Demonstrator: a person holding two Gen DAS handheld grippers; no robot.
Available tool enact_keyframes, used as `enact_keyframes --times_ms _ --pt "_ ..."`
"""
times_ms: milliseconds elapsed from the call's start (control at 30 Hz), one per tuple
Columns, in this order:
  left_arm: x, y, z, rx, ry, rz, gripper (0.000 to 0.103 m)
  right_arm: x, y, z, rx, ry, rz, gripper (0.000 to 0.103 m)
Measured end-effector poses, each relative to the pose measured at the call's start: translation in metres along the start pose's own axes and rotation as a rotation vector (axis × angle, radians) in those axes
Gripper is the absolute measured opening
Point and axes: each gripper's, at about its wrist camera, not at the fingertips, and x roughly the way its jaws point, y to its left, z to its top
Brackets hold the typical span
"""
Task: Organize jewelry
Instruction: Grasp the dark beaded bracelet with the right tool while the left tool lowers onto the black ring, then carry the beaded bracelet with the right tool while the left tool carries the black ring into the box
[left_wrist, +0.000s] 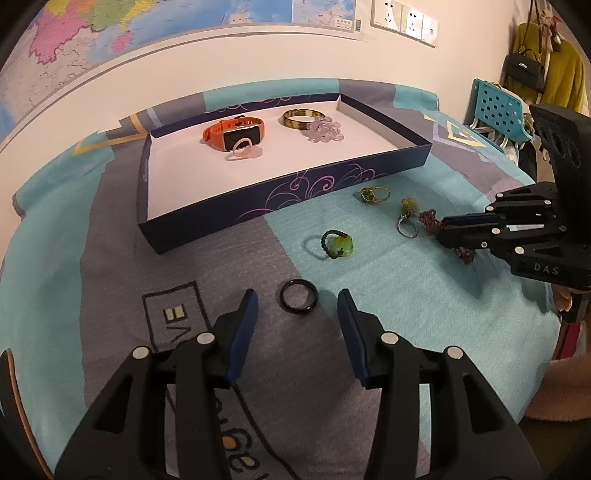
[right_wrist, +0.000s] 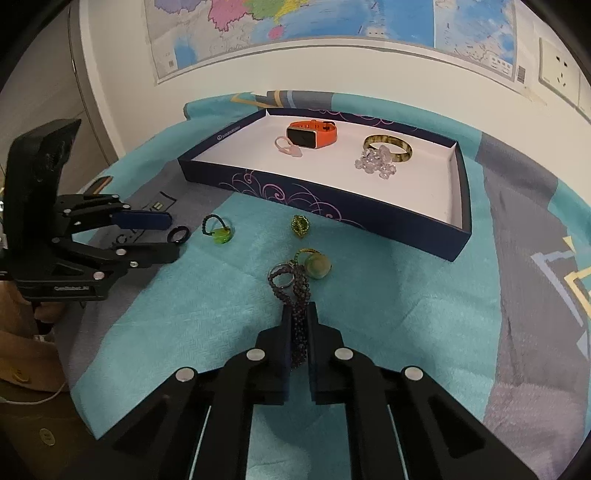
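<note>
Jewelry is partly gathered in the dark blue cardboard tray (right_wrist: 369, 218) at the worktop's far edge. A dark purple beaded bracelet (right_wrist: 295, 295) is clamped by the right hand-held gripper (right_wrist: 298, 314) on the teal cloth (right_wrist: 388, 314). The left hand-held gripper (left_wrist: 297, 295) is held apart around a black ring (left_wrist: 298, 301), without touching it.

- One navy tray (left_wrist: 207, 218) sits before you on the worktop.
- Four pieces lie inside it: one orange watch (left_wrist: 231, 133), one pink ring (left_wrist: 244, 150), one amber bangle (left_wrist: 300, 118), one clear bead bracelet (left_wrist: 325, 132).
- Six pieces lie outside on the cloth: one black ring (left_wrist: 298, 296), one green stone bracelet (left_wrist: 338, 245), one green beaded ring (left_wrist: 372, 194), one pale green bead charm (right_wrist: 317, 266), one silver ring (left_wrist: 406, 227), one purple bead strand (right_wrist: 295, 295).
- Two tongs show: your left (left_wrist: 297, 317) and your right (right_wrist: 298, 332).
- Two wall maps (right_wrist: 295, 22) hang behind.
</note>
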Motion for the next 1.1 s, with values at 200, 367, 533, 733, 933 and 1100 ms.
enact_keyframes --times_ms 200,367,533,733,933,1100 --pt "0.001 -0.001 0.002 -0.003 0.003 0.004 0.022 -0.009 -0.005 0.001 0.038 -0.031 0.041 0.005" --pt "0.0 -0.003 0.001 0.0 -0.001 0.008 0.022 -0.017 -0.009 0.006 0.051 -0.062 0.063 0.005" --pt "-0.003 -0.003 0.002 -0.009 -0.008 -0.002 0.022 -0.023 -0.012 0.01 0.063 -0.087 0.086 0.005" --pt "-0.01 -0.003 0.004 -0.017 -0.032 -0.012 0.022 -0.032 -0.012 0.018 0.059 -0.117 0.084 0.005" --pt "-0.017 -0.002 0.007 -0.018 -0.054 -0.016 0.022 -0.04 -0.011 0.027 0.051 -0.148 0.083 0.005" --pt "-0.021 -0.001 0.011 -0.022 -0.073 -0.017 0.022 -0.043 -0.011 0.034 0.045 -0.166 0.078 0.004"
